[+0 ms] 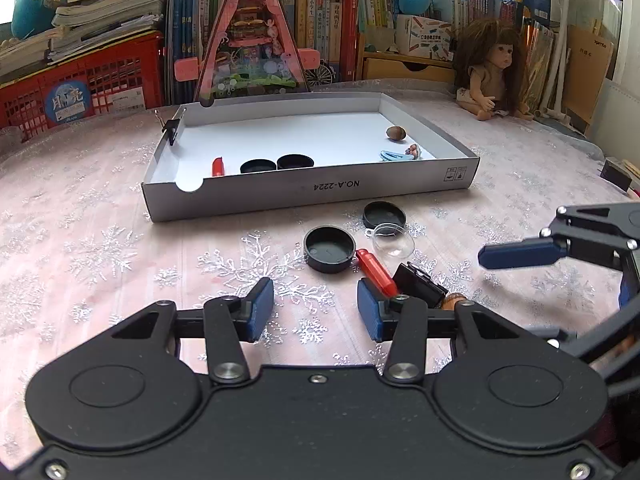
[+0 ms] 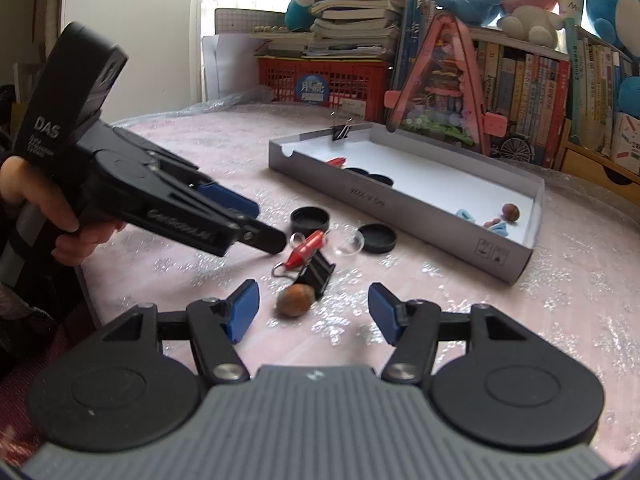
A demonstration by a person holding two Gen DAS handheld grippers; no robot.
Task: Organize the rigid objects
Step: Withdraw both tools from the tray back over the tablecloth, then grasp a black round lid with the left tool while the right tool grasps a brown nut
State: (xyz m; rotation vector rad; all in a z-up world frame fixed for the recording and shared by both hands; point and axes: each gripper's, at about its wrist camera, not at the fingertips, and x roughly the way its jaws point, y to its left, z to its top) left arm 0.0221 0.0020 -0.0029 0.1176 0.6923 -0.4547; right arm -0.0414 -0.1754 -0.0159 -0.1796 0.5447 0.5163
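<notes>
A grey cardboard tray [image 1: 320, 190] [image 2: 400, 204] holds a red tube, two black lids, a nut, a blue clip and a binder clip on its rim. On the cloth in front lie two black lids [image 1: 329, 249] [image 1: 384, 215], a clear dome [image 1: 394, 243], a red tube [image 1: 376, 272] [image 2: 306, 250], a black binder clip [image 1: 420, 282] [image 2: 316, 274] and a brown nut [image 2: 295, 300]. My left gripper [image 1: 316, 308] is open, its right finger beside the red tube. My right gripper [image 2: 314, 312] is open just before the nut.
A doll [image 1: 490, 76] sits at the back right. A red crate [image 1: 80, 88], books and a pink triangular toy house [image 1: 252, 40] line the back. A dark block [image 1: 616, 174] lies at the right edge.
</notes>
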